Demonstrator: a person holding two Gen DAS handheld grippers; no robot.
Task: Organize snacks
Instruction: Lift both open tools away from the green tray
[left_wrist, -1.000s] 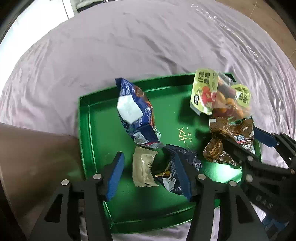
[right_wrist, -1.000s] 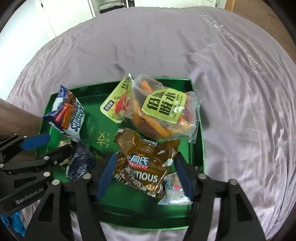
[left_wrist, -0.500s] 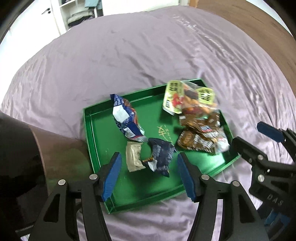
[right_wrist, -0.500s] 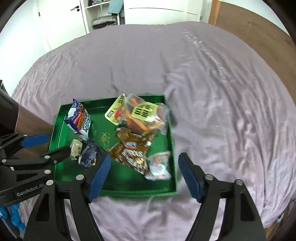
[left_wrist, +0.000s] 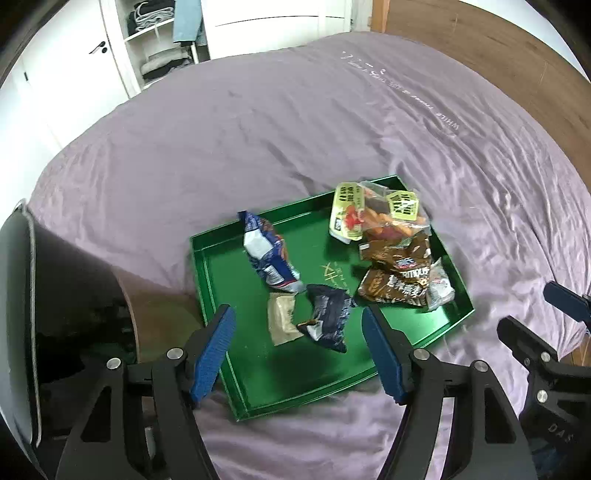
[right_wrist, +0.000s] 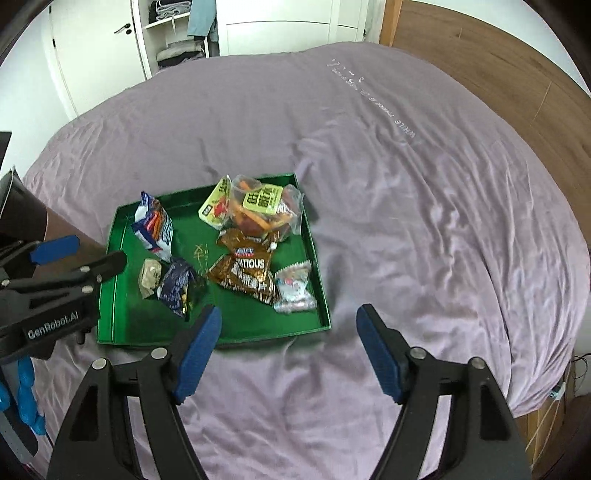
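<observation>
Above the green tray (left_wrist: 221, 325) of snacks (left_wrist: 395, 275), both grippers' blue fingers (left_wrist: 212, 354) have just been opening; nothing between them.

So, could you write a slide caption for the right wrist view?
Open right gripper above the purple bed, with snack packets in a green tray.

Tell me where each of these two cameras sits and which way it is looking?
Left wrist: rides on the left gripper, looking steeply down at the green tray of snacks on the purple bed; its own open blue-padded jaws and the right gripper show.
Right wrist: rides on the right gripper, looking down at the bed beside the tray; its open jaws and the left gripper show.
Shared: tray, brown snack bag, bed, wardrobe.
</observation>
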